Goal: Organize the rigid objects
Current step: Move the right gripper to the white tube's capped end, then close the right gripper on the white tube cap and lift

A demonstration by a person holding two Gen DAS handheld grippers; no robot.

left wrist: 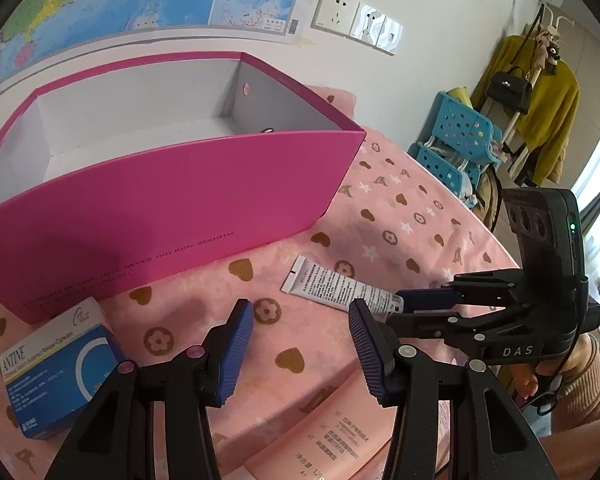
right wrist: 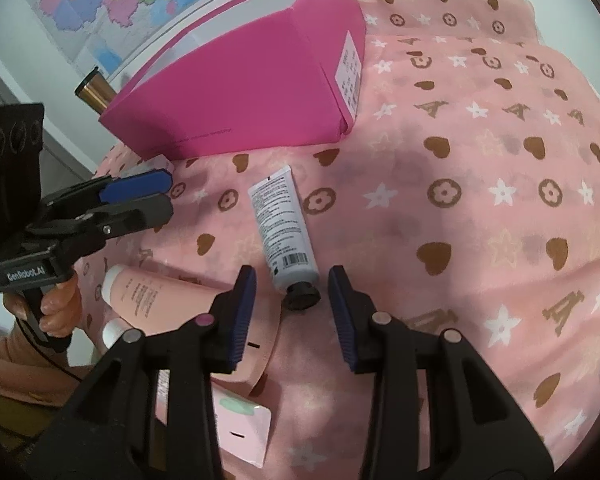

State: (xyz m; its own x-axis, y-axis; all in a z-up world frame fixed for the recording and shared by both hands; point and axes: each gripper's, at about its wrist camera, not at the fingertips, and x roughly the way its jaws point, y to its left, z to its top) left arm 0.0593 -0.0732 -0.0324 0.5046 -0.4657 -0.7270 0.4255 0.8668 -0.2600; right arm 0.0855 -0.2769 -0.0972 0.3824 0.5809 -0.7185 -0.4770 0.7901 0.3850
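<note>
The right gripper (right wrist: 292,312) hangs low over the pink patterned cloth (right wrist: 480,152), its jaws spread wide with the black cap of the white tube (right wrist: 282,224) sitting between the fingertips, neither pad touching it; the tube lies flat on the cloth, crimped end pointing toward the pink box (right wrist: 236,92), a little apart from the box's front wall; over on the left, the left gripper (left wrist: 300,344) is also spread open and holding nothing, poised above bare cloth just in front of that same pink box (left wrist: 172,200), whose white inside looks empty apart from a small item barely visible at the near rim; a blue and white medicine carton (left wrist: 56,368) lies beside the box's front corner; a peach tube (right wrist: 156,296) lies under the right gripper's left finger, near a small pink carton (right wrist: 244,432)
</note>
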